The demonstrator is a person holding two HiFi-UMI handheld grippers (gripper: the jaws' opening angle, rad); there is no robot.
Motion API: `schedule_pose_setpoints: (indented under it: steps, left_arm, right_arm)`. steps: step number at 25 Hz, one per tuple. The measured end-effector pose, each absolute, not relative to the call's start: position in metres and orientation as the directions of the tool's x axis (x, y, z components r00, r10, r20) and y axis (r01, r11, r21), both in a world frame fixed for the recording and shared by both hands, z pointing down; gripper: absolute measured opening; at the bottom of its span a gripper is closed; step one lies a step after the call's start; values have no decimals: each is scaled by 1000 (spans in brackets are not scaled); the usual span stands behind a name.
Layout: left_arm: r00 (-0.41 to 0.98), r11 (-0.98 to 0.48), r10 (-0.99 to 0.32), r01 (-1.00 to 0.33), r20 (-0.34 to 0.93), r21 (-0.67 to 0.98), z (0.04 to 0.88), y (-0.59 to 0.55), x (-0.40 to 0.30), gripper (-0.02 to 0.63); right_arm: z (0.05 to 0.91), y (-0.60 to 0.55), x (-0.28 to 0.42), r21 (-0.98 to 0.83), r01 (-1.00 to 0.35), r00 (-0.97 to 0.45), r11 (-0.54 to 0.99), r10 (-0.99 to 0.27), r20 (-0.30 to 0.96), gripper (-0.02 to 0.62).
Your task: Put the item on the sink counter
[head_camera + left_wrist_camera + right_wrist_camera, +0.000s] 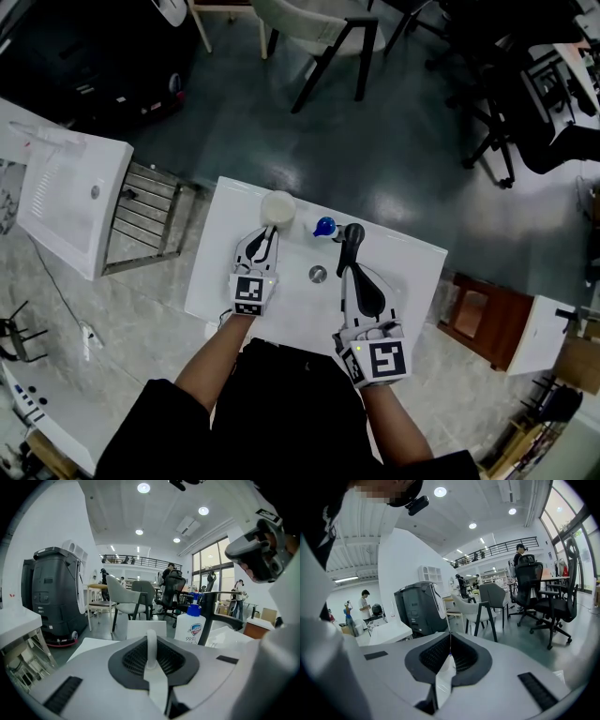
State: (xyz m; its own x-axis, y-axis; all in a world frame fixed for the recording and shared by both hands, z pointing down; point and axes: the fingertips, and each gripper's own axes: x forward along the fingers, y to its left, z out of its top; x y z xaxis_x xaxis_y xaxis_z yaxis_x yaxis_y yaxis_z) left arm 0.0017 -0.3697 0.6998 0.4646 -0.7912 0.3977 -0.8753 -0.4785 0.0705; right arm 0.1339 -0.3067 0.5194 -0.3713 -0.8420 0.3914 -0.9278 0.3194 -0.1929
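A white cup point(278, 206) stands at the back edge of the white sink counter point(417, 272), left of the blue-capped soap bottle point(324, 226) and the black faucet point(353, 232). My left gripper point(268, 234) reaches the cup from the front. In the left gripper view its jaws point(151, 641) are shut on a narrow upright white part of the cup point(146, 626). The soap bottle point(190, 624) stands just to the right. My right gripper point(348, 258) hovers over the basin beside the faucet. It is shut with nothing in it point(450, 651).
The basin drain point(318, 274) lies between the two grippers. A second white sink unit point(66, 197) and a metal rack point(145, 220) stand to the left. A brown cabinet point(473, 314) stands to the right. Chairs point(319, 28) and a dark machine point(94, 56) stand beyond.
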Motion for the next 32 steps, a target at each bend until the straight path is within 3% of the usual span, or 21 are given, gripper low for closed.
schedule_pose_setpoints:
  steps: [20, 23, 26, 32]
  left_arm:
    - [493, -511, -742, -855, 454, 94, 734, -355, -1, 45]
    - [501, -485, -733, -859, 459, 163, 736, -356, -4, 149]
    - [521, -492, -730, -850, 442, 189, 730, -355, -4, 207]
    - [535, -507, -712, -840, 455, 193, 724, -342, -10, 241]
  right_arm:
    - [521, -285, 136, -218, -935, -345, 279, -856, 384, 31]
    - [522, -278, 134, -212, -939, -337, 272, -855, 394, 31]
    - [522, -274, 131, -209, -941, -331, 266, -855, 400, 31]
    - [513, -268, 126, -205, -942, -328, 267, -864, 382, 31]
